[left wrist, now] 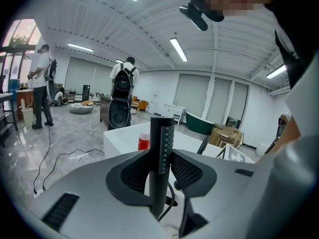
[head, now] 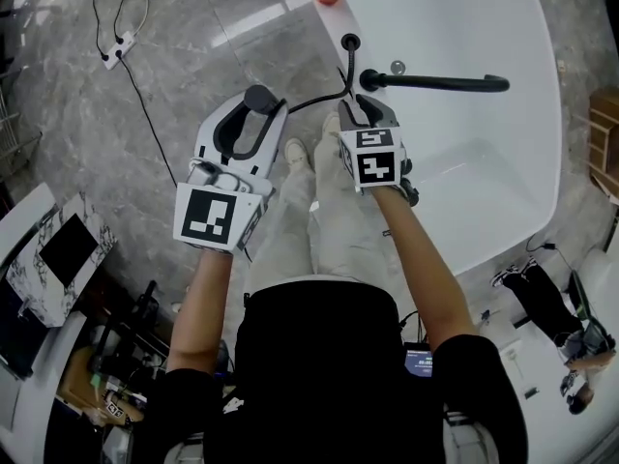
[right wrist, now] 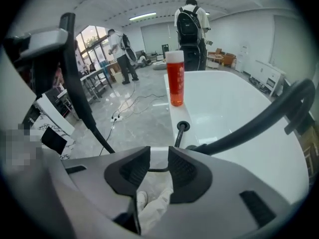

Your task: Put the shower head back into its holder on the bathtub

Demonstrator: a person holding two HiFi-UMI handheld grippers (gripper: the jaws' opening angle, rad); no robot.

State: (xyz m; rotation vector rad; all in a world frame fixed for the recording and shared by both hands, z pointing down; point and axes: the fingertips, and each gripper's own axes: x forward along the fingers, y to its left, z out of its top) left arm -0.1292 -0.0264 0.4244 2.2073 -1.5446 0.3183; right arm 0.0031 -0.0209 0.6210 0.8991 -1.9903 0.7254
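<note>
The fingers of the left gripper (left wrist: 162, 156) pinch the one black shower head (left wrist: 162, 131), upright. The fingers of the right gripper (right wrist: 155, 164) are a little spread, empty. One red bottle (right wrist: 175, 81) stands on the bathtub (head: 455, 17) rim.

The right tool (right wrist: 159, 156), jaws apart and empty, faces the white bathtub (right wrist: 224, 98) bearing 1 red bottle (right wrist: 175, 78).

1. Head view: bright, even overhead light; streaks of glare on the polished floor (head: 253, 23); white tub (head: 455, 27) nearly washed out.
2. Gripper views: ceiling lamps (left wrist: 178, 50) and an overexposed window (right wrist: 89, 38) give the light.
3. Gripper views: strong fisheye curvature, black corners, nearest parts soft.
</note>
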